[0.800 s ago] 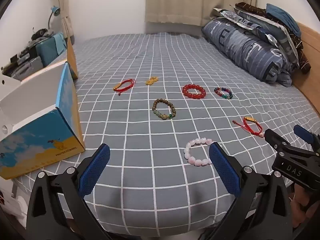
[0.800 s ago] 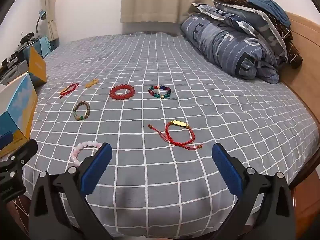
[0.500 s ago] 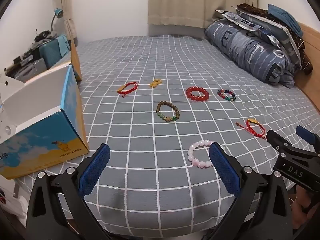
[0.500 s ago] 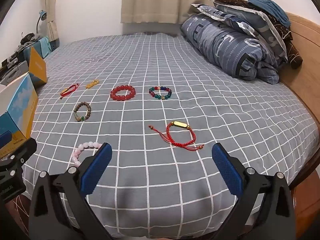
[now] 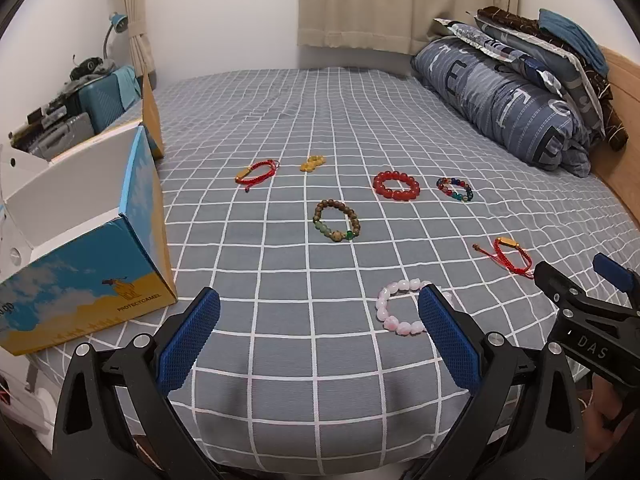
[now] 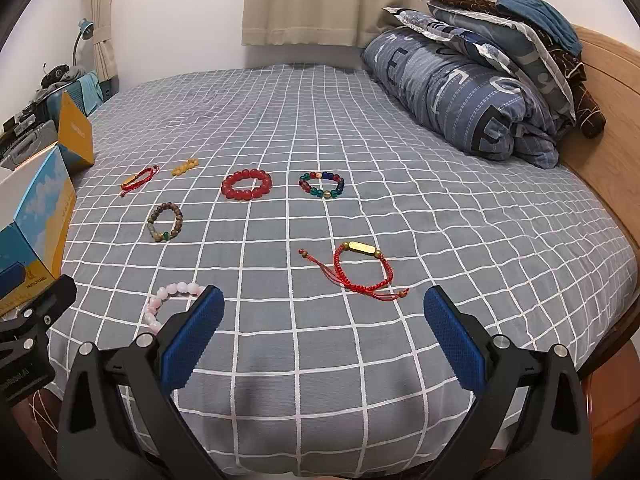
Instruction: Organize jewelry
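Several bracelets lie on the grey checked bed (image 5: pixel 280 360). A pink bead bracelet (image 5: pixel 390 312) lies nearest, partly behind my left gripper's right finger (image 5: pixel 448 340). A wooden bead bracelet (image 5: pixel 336 220), a red bead bracelet (image 5: pixel 396 186), a multicolour bead bracelet (image 5: pixel 455 189), a red cord bracelet with a gold bar (image 6: pixel 362 268), a second red cord bracelet (image 5: pixel 256 171) and a small yellow piece (image 5: pixel 312 163) lie beyond. My left gripper (image 5: pixel 318 338) is open and empty. My right gripper (image 6: pixel 324 334) is open and empty, just short of the red cord bracelet.
An open blue and yellow cardboard box (image 5: pixel 80 248) stands on the bed's left side. A rolled duvet and pillows (image 5: pixel 520 92) are piled at the right by the wooden headboard (image 6: pixel 612 120). Suitcases and clutter (image 5: pixel 80 108) stand at the far left.
Both grippers have drawn back and risen a little, so the bracelets sit slightly further off. Both stay open. Nothing on the bed has moved.
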